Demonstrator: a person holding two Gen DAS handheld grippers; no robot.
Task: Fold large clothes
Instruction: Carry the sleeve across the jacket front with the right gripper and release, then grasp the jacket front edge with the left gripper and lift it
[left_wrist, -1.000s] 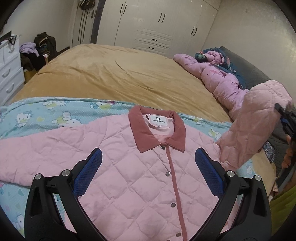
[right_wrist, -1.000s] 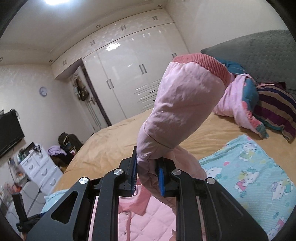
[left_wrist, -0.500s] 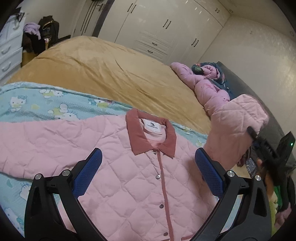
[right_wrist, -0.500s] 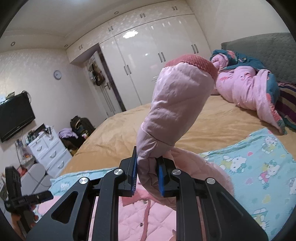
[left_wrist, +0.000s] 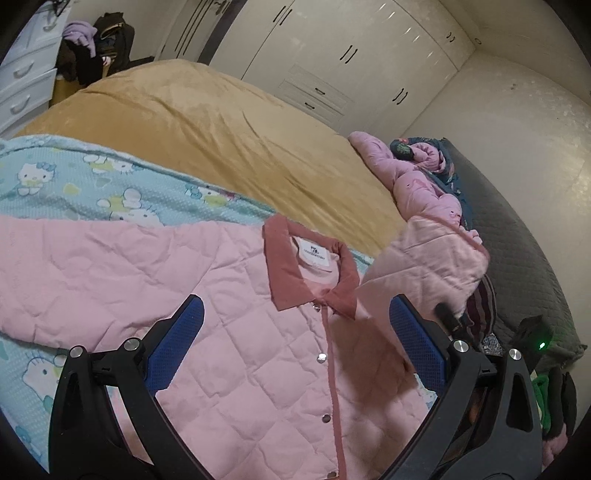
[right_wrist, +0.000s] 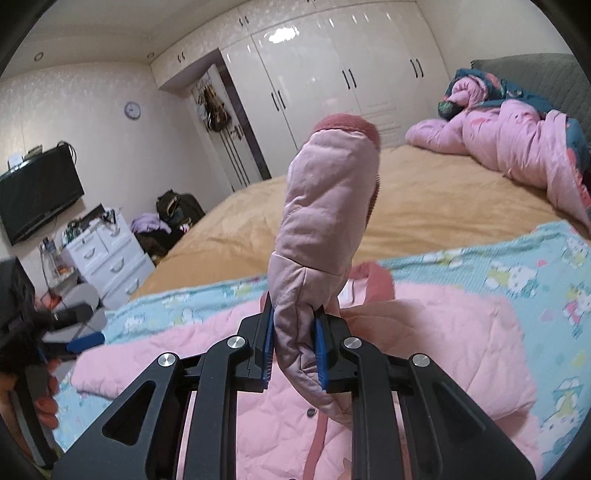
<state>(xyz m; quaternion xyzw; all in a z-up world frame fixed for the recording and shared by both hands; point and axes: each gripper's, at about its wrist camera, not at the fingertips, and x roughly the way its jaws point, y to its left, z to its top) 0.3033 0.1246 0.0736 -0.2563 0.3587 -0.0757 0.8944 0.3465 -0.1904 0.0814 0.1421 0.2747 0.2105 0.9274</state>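
Jacket (left_wrist: 229, 332) lies buttoned on the bed (left_wrist: 207, 122); your right gripper (right_wrist: 295, 343) pinches its sleeve (right_wrist: 328, 206), lifted over the front. Lay it across the chest next; your left gripper (left_wrist: 295, 347) hovers with jaws spread, empty.

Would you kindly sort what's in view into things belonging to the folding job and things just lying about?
Job: pink quilted jacket; its sleeve, clamped in the right gripper; open left gripper.

Lying about: cartoon-print blanket, rumpled pink quilt, white drawers, television.
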